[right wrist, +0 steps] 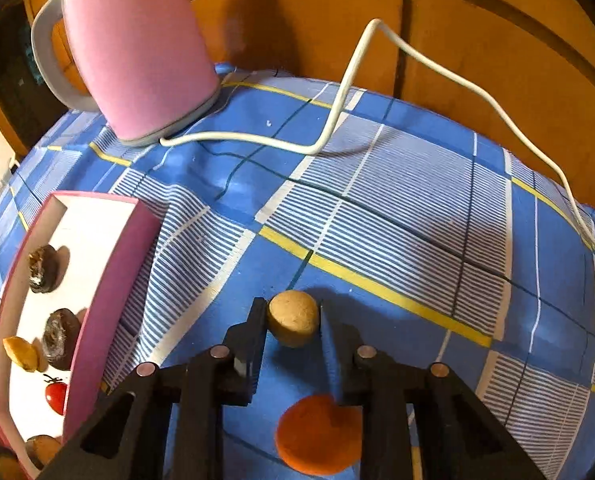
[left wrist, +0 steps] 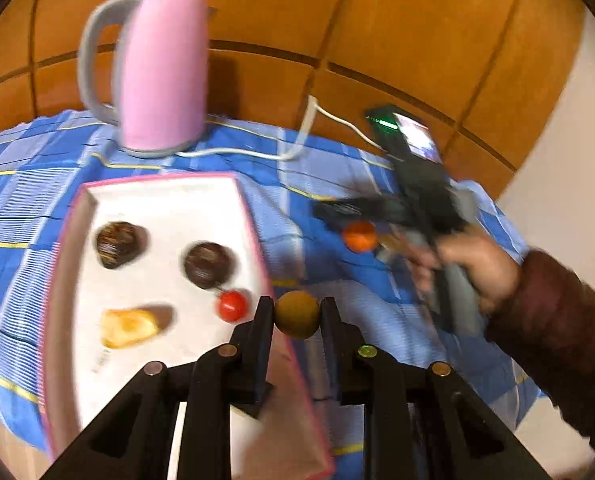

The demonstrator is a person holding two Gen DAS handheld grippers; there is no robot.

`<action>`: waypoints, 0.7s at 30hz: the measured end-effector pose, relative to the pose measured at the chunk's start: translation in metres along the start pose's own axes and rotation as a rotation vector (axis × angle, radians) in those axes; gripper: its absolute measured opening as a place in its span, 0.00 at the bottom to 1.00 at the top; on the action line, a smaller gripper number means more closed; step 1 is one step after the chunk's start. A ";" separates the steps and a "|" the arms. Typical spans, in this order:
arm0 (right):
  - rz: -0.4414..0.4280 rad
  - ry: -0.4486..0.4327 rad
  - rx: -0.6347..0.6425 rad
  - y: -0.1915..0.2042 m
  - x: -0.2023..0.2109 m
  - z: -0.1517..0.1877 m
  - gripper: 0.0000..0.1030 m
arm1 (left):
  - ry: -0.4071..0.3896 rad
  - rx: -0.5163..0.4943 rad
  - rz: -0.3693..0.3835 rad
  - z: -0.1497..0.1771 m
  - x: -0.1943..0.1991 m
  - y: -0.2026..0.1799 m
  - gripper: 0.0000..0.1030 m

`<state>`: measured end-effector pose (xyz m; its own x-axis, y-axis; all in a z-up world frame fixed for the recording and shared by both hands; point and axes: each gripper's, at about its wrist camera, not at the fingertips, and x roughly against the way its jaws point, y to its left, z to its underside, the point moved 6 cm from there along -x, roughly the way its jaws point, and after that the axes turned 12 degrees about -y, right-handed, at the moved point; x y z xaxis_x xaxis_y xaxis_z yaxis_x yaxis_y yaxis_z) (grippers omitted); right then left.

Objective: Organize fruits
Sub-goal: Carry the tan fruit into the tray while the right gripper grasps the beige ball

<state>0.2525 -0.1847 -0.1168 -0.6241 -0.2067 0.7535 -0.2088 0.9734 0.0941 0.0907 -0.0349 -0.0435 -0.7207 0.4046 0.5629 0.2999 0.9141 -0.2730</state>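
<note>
The left gripper (left wrist: 297,314) pinches a small brown round fruit (left wrist: 297,314) above the right rim of a pink-edged white tray (left wrist: 257,216) holding two dark fruits, a yellow piece and a red tomato (left wrist: 232,306). The right gripper (right wrist: 293,322) pinches a tan round fruit (right wrist: 293,322) over the blue checked tabletop (right wrist: 397,208), near an orange fruit (right wrist: 317,436). A pink kettle (right wrist: 137,52) stands behind.
</note>
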 end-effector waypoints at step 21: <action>-0.109 -0.129 0.019 0.046 0.130 0.076 0.25 | 0.080 0.083 -0.215 -0.059 -0.088 0.111 0.28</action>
<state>0.1047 -0.1745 -0.0635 -0.6880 -0.3228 0.6500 -0.2939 0.9428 0.1571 0.2249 0.0326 -0.0773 -0.7098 0.2048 0.6740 0.0901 0.9753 -0.2015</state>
